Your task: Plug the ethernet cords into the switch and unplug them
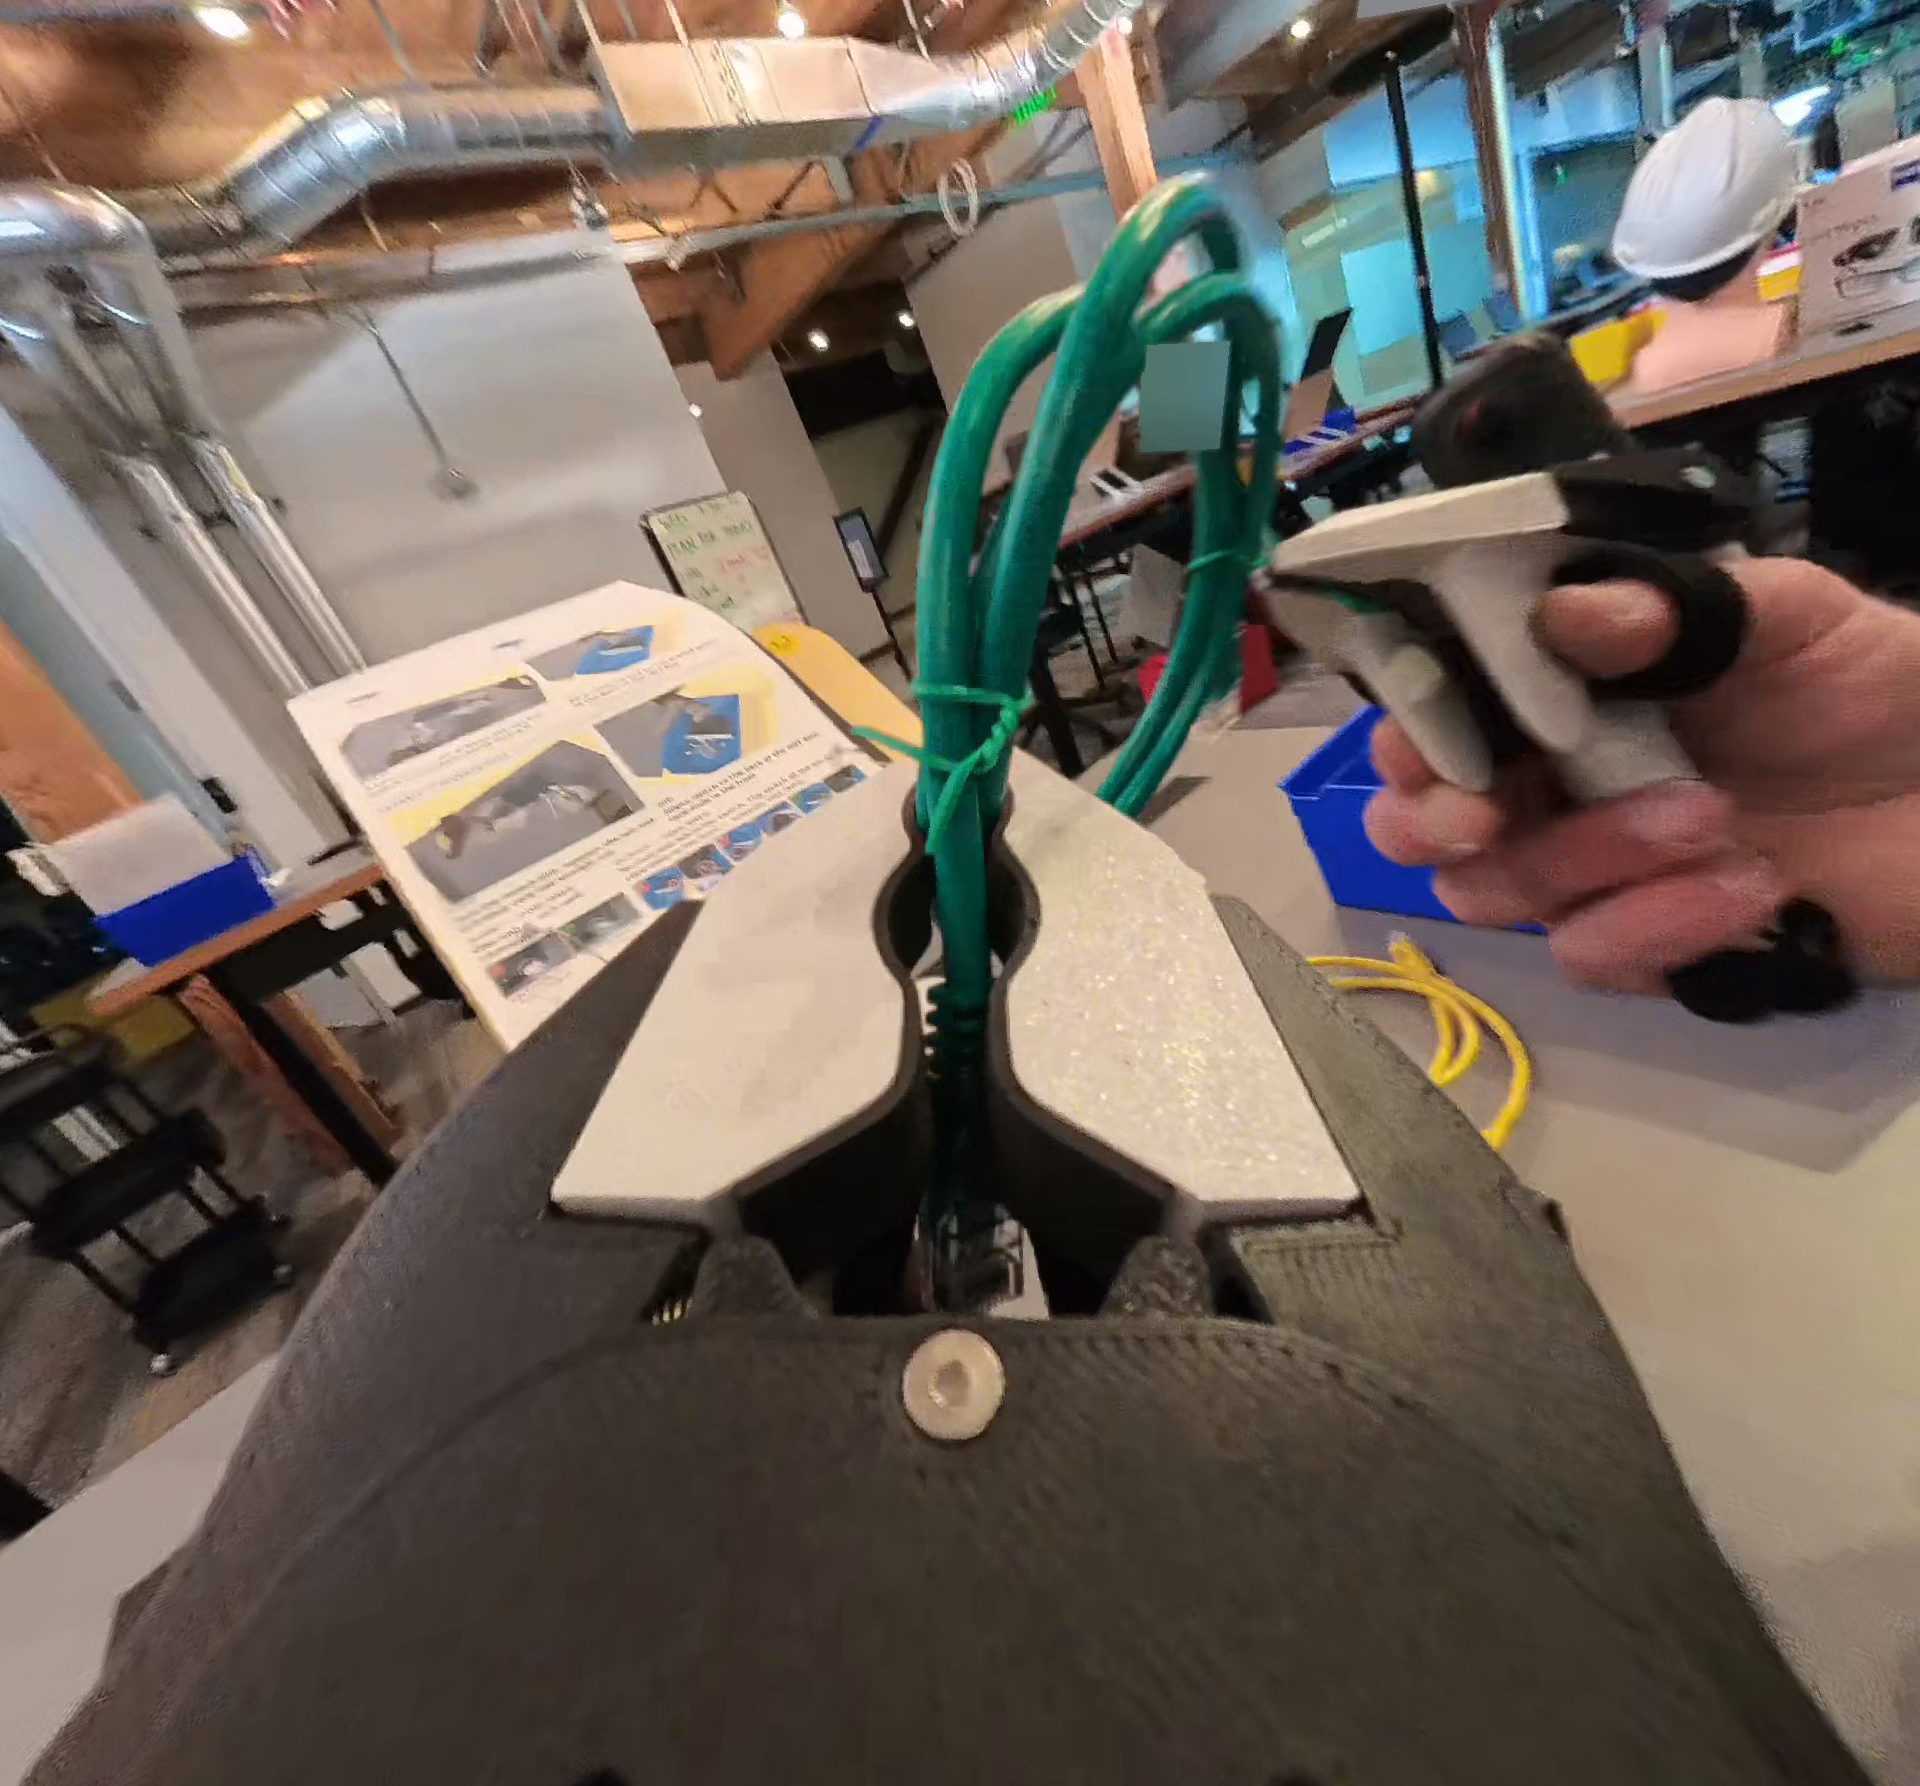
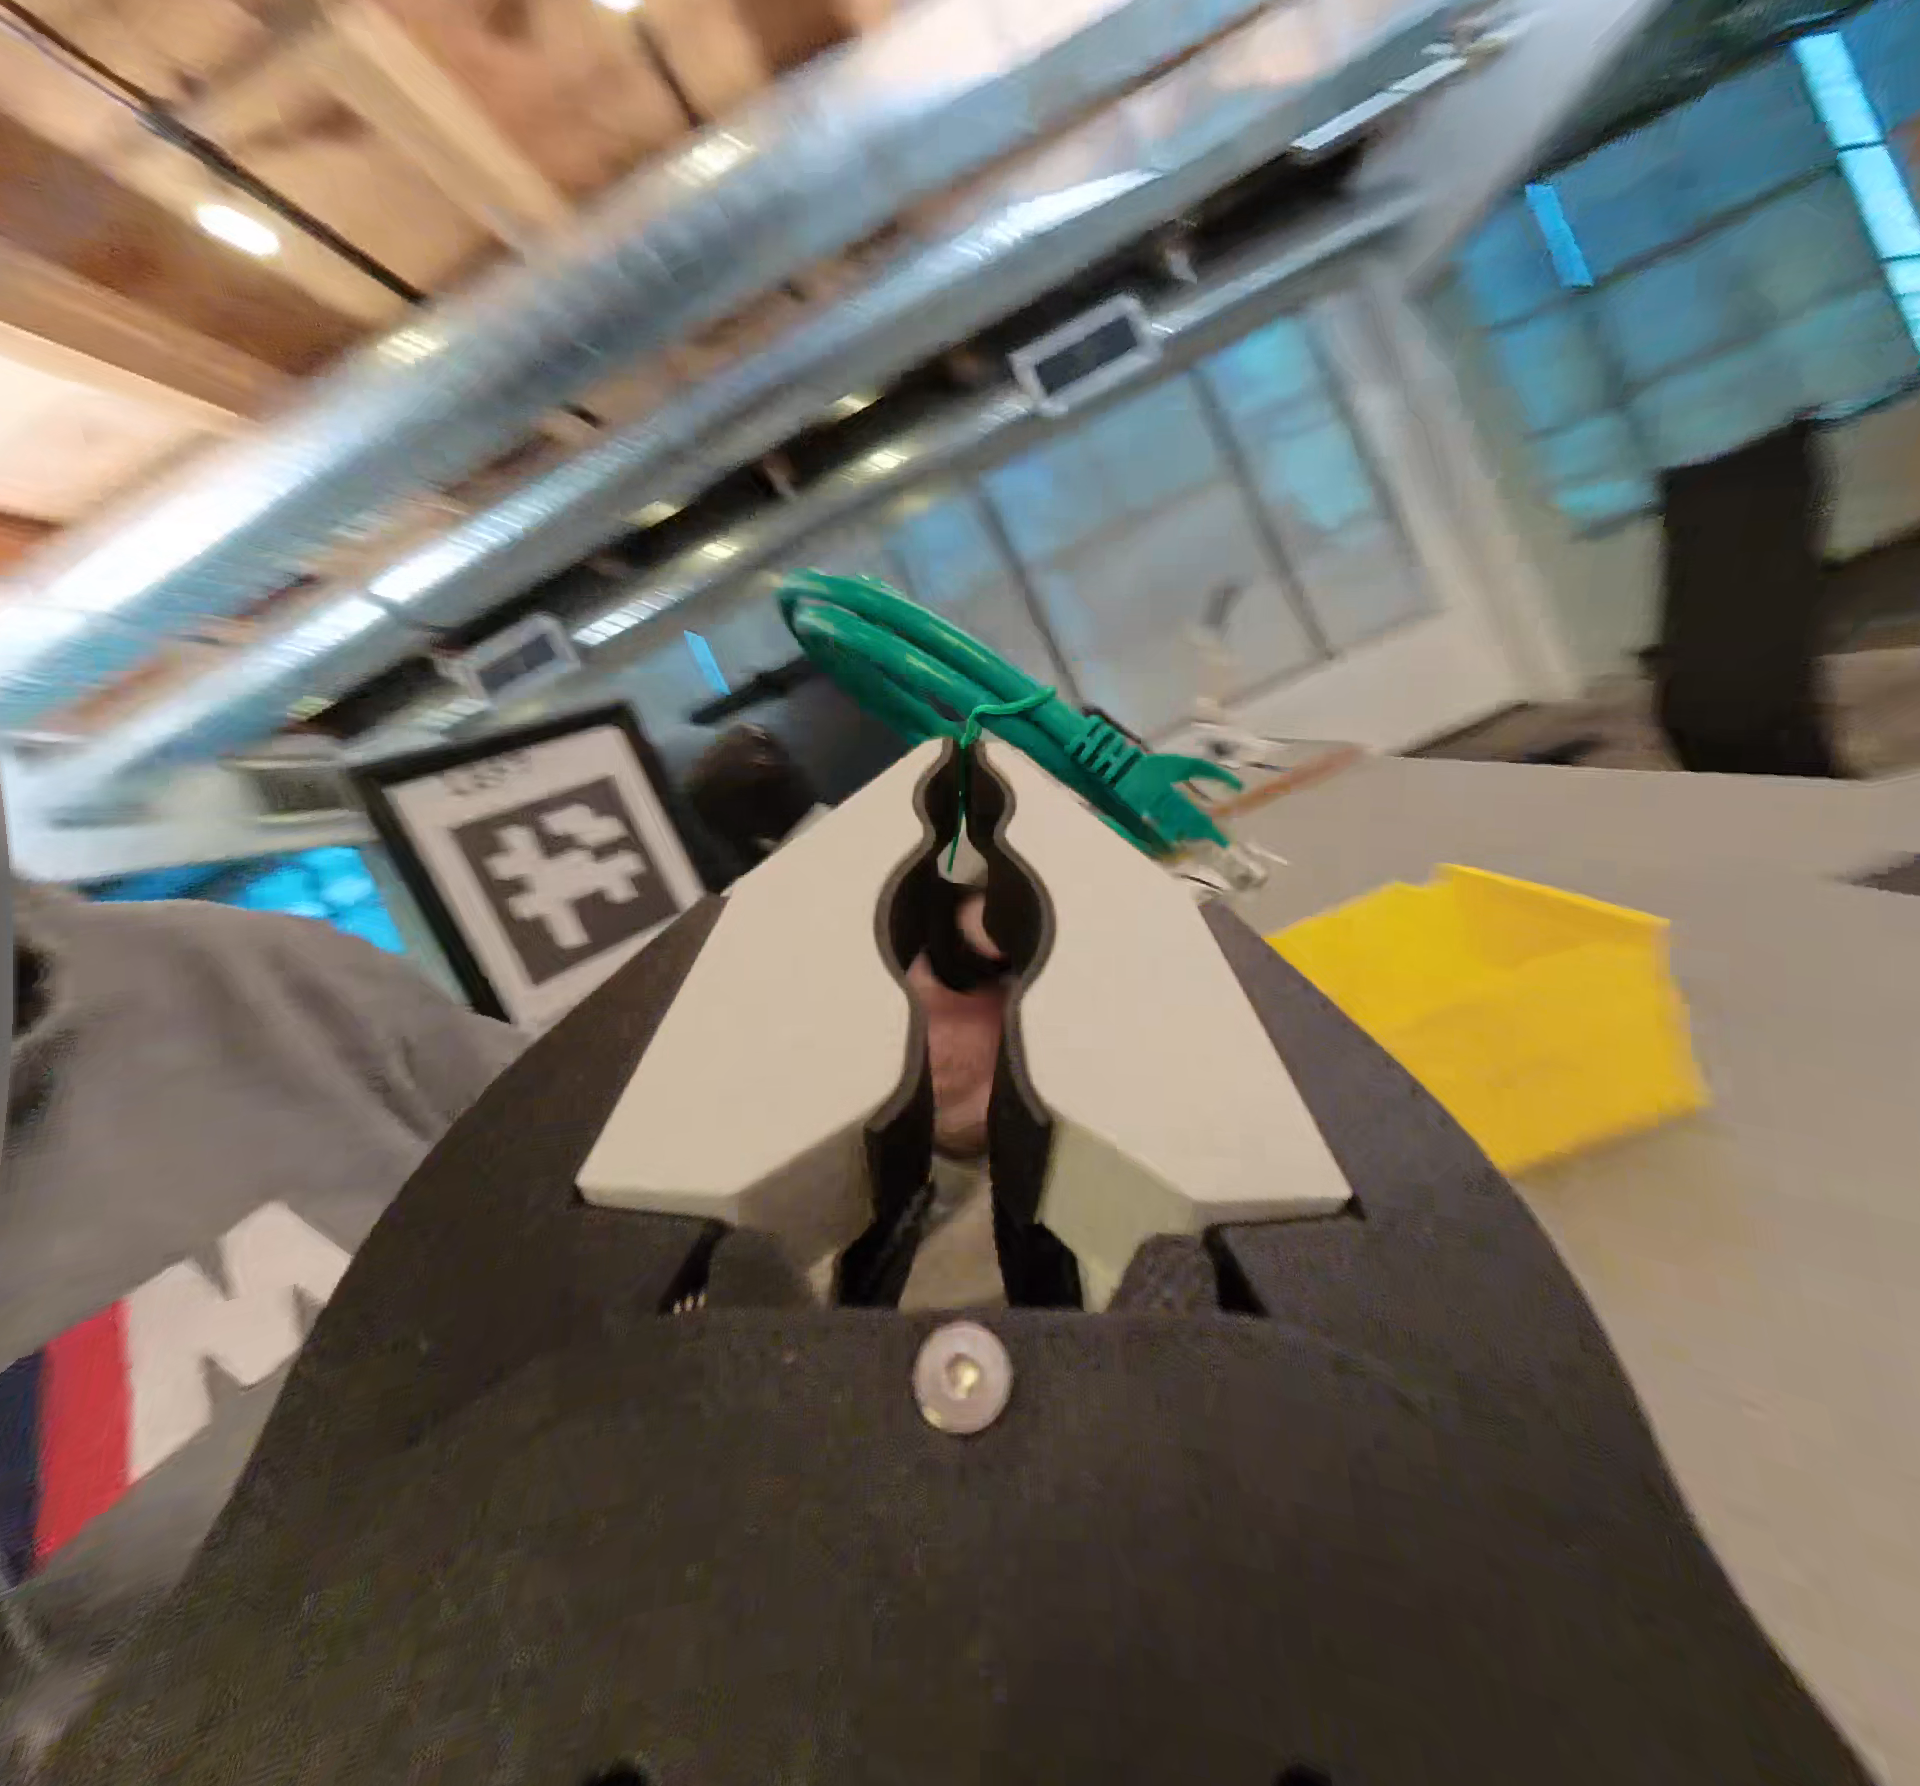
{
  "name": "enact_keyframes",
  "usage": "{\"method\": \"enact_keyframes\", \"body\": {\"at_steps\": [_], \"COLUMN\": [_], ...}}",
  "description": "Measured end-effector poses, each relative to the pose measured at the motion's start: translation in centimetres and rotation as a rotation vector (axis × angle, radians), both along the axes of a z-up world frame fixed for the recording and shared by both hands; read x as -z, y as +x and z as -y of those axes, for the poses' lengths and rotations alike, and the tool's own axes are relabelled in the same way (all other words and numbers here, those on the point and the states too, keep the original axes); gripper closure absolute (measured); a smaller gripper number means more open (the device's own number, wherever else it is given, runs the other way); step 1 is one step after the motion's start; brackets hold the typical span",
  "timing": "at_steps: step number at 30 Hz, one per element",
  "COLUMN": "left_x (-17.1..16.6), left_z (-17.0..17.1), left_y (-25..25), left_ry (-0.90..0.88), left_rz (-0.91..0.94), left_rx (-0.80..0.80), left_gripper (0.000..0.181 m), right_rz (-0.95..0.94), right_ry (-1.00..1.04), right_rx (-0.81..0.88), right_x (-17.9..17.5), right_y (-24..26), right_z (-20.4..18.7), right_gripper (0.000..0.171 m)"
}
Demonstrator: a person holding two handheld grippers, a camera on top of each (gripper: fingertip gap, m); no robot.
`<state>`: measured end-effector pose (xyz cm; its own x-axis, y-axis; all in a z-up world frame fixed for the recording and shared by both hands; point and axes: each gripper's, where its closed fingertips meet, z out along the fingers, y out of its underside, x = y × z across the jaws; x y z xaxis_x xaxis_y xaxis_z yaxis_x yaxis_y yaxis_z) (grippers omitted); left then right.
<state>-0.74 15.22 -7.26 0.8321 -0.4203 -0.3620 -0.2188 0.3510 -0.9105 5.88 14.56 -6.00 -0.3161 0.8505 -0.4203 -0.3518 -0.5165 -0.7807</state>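
A bundled green ethernet cord (image 1: 977, 531) stands up out of my left gripper (image 1: 961, 786), which is shut on it. One plug (image 1: 971, 1248) sits deep between the jaws, and a green twist tie (image 1: 971, 728) wraps the bundle at the fingertips. My right gripper (image 1: 1273, 583), held by a hand, pinches the bundle's far side at a second tie. In the right wrist view, my right gripper (image 2: 961, 760) is shut on that thin green tie (image 2: 966, 780), with the cord (image 2: 935, 666) and its other plug (image 2: 1195, 817) just past the tips. No switch is in view.
A yellow ethernet cord (image 1: 1455, 1019) and a blue bin (image 1: 1340, 832) lie on the grey table (image 1: 1714, 1269) to the right. A printed instruction sheet (image 1: 582, 780) leans at the left. A yellow bin (image 2: 1486, 1019) sits on the table. A person in a white hard hat (image 1: 1704, 188) sits farther back.
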Motion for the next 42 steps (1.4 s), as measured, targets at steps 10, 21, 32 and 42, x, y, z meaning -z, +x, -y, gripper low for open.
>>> {"method": "enact_keyframes", "body": {"at_steps": [10,21,32,42], "left_x": [1.0,1.5,1.8,1.6], "left_z": [-1.6,-1.5,-1.2,-0.6], "left_y": [-2.8,-2.3,-1.3,-0.7], "left_ry": [-0.051,-0.055,-0.031,0.052], "left_rz": [0.085,0.014,-0.047,-0.171], "left_rx": [-0.046,-0.045,-0.044,-0.046], "left_gripper": [0.175,0.176,0.176,0.176], "right_rz": [0.261,0.4,0.336,0.277], "right_ry": [0.27,0.614,0.484,0.206], "right_rx": [0.24,0.664,0.611,0.312], "right_x": [3.7,2.6,2.1,2.6], "right_y": [-2.7,-0.7,0.3,0.4], "right_z": [-0.7,-2.8,-3.2,-3.0], "right_gripper": [0.145,0.149,0.167,0.164]}}
